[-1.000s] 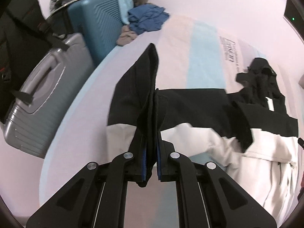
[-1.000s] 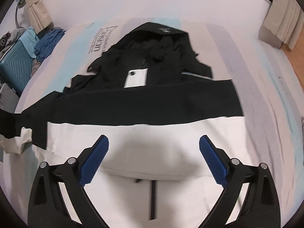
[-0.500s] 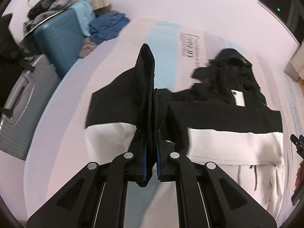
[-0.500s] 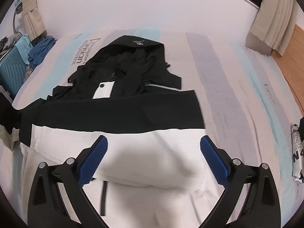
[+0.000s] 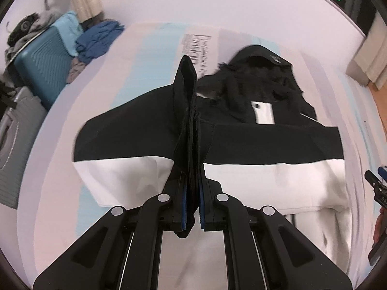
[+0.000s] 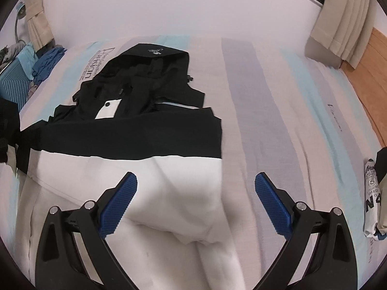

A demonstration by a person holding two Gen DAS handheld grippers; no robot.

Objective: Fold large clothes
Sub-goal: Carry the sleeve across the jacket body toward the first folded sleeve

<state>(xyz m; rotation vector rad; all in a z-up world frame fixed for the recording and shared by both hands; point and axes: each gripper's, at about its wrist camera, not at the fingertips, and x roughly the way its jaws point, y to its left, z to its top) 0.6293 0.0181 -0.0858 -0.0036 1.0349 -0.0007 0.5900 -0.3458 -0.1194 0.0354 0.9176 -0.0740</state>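
Jacket (image 6: 125, 140) (black top, white lower half, hooded) lies spread on the bed (image 6: 278, 111), hood twd top of frame, hem twd bottom. Centre-left in right wrist view, centre in left wrist view.

L hand-held gripper (image 5: 191, 193): clenched on a black sleeve (image 5: 186, 101). Pads pinch the cloth; the sleeve end stands up past the tips in a ridge, centre of frame. Rest of sleeve drapes to left-centre, black band over white. Guess: grip is near the cuff so the whole sleeve trails behind and can be laid across the body in 1 sweep.

R hand-held gripper (image 6: 196, 193): released, jaws wide, nothing btwn them. Hovers over the white lower part of the jacket, near its right edge. Seen at far right edge of left wrist view too. Probably held ready to pin or smooth the body while the sleeve goes over.

Step in hand, my read: sleeve fold-in. Body not yet folded; hood loose and rumpled.

Surroundings: teal suitcase (image 5: 46, 65) + grey suitcase (image 5: 17, 145) at left of the bed, blue clothes (image 5: 99, 38) piled upper left. Folded printed garment (image 6: 372, 200) at right edge of bed, well apart from the jacket.

Risk: slick fabric, sleeve may slide off once let go.
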